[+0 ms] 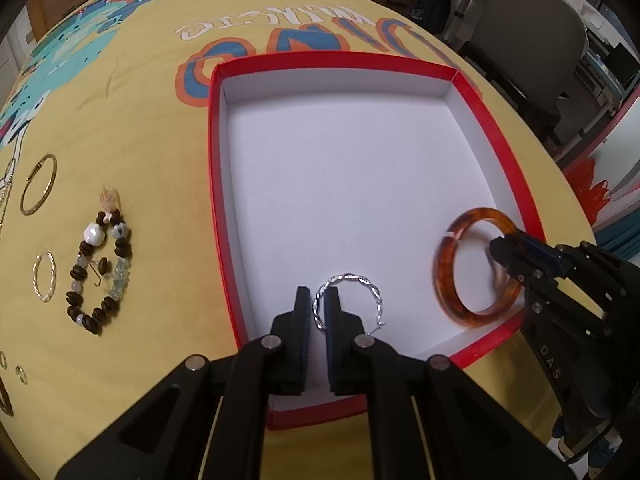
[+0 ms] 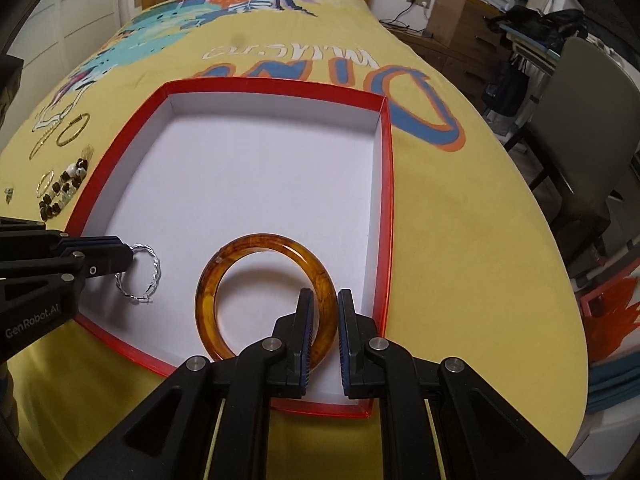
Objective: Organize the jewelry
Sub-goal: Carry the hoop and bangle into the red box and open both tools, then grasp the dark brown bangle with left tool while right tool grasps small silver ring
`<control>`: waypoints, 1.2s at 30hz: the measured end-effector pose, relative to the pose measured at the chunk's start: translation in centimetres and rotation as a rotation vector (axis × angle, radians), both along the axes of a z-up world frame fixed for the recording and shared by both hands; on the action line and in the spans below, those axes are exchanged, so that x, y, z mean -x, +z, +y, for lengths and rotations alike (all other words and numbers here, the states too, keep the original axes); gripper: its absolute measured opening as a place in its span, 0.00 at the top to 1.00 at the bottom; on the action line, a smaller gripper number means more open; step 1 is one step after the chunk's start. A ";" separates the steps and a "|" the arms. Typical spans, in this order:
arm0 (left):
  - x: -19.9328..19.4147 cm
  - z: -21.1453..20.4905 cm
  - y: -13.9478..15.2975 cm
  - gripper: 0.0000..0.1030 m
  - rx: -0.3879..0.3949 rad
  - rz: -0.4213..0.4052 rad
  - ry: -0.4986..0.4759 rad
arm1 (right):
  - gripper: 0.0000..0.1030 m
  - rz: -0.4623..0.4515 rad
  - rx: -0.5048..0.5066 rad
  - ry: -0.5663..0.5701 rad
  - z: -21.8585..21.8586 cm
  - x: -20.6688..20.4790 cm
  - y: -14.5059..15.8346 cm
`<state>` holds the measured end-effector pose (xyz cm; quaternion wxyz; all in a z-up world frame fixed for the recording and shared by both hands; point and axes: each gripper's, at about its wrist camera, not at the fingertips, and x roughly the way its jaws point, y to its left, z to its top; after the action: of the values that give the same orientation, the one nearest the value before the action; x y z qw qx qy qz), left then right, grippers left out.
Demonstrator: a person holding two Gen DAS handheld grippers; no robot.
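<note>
**Drop-off time: both pieces are over the box**

Placement step, by the look of it. The left gripper (image 1: 318, 308) has its jaws nearly closed on a twisted silver hoop earring (image 1: 349, 300), pinching the wire on one side of the loop. The right gripper (image 2: 325, 308) is clamped across the band of a chunky amber bangle (image 2: 264, 300), jaws just wide enough for the band's thickness. Both are inside the red box (image 1: 496, 160), down at its near end: hoop toward the near-left corner, bangle toward the near-right one and close to the side wall.

Orientation: the bangle is a ring, so no real long axis. From the right wrist view its opening faces up and toward the camera, tilted, with the far rim apparently touching or almost touching the white floor; I can't tell which. The hoop hangs from its pinched side, with its clasp end pointing back toward the near wall.

Next move, my guess: lower each until it lies flat, then ease the jaws apart gently so neither rolls. Still waiting on the yellow cloth (image 1: 152, 128) left of the box: a beaded bracelet (image 1: 100, 272), a gold bangle (image 1: 39, 184) and a gold hoop (image 1: 44, 276).
</note>
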<state>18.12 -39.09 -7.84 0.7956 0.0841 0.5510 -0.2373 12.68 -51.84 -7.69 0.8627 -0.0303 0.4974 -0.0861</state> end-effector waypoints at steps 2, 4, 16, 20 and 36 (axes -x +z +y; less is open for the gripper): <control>0.1 0.4 0.2 0.92 0.022 0.011 -0.001 | 0.86 0.006 0.004 0.013 0.2 0.1 0.2; 0.4 0.9 0.8 0.82 0.049 0.010 -0.007 | 0.77 0.006 0.000 0.022 0.4 0.1 0.4; 3.6 4.7 6.3 0.70 0.122 -0.116 -0.004 | 0.56 -0.104 0.027 -0.027 0.6 4.3 5.8; 5.5 8.4 7.2 0.70 0.094 -0.129 0.001 | 0.56 -0.148 -0.006 -0.047 1.3 5.9 7.7; 9.7 34.1 6.3 0.70 0.034 -0.157 0.318 | 0.60 -0.172 -0.179 0.162 16.9 6.4 8.4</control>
<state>8.42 -4.95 -1.54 0.8650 0.0008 0.4895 -0.1105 6.24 -34.97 0.72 0.9055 0.0139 0.4233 0.0263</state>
